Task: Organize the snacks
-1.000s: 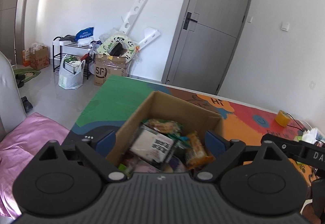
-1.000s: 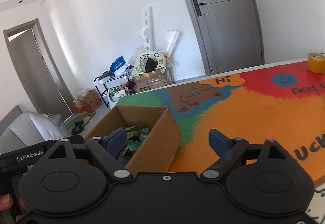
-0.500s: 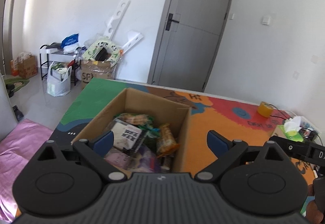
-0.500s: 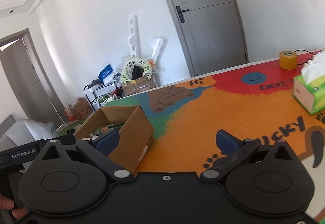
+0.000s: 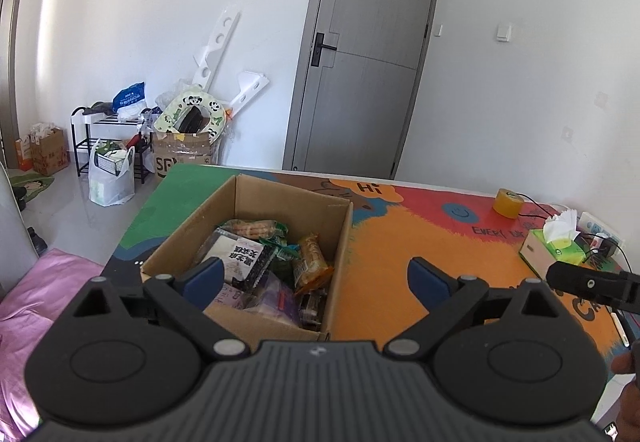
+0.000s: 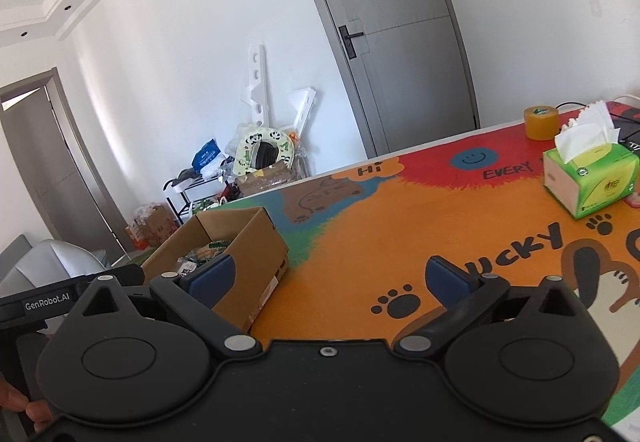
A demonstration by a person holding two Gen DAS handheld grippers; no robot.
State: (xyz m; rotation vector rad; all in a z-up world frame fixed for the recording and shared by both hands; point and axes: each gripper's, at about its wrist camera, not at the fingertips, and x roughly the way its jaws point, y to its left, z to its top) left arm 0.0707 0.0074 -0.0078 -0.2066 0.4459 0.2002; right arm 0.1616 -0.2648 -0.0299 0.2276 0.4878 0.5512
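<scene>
A: Where are the snacks?
B: Packets fill an open brown cardboard box (image 5: 256,242) on the colourful worktop (image 5: 380,266).

A: And the tools?
B: Both empty, pads wide apart. Left tool (image 5: 314,280) hovers nearest; box sits left of right tool (image 6: 330,278).

"Hi" on table mat (image 6: 400,226)

Box: we see the cardboard box (image 5: 256,226) standing on the table mat (image 5: 380,274), toward its left end.
Snacks: the snack packets (image 5: 264,262) lie heaped inside the box.
Tissue box: the tissue box (image 6: 588,181) sits on the mat, well right of the box.
Tape: we find the tape roll (image 6: 541,122) behind the tissue box, near the far edge.
Door: the door (image 5: 368,77) stands behind the table.
Floor clutter: the shoe rack (image 5: 104,137) stands behind the table's left end, by the wall.
</scene>
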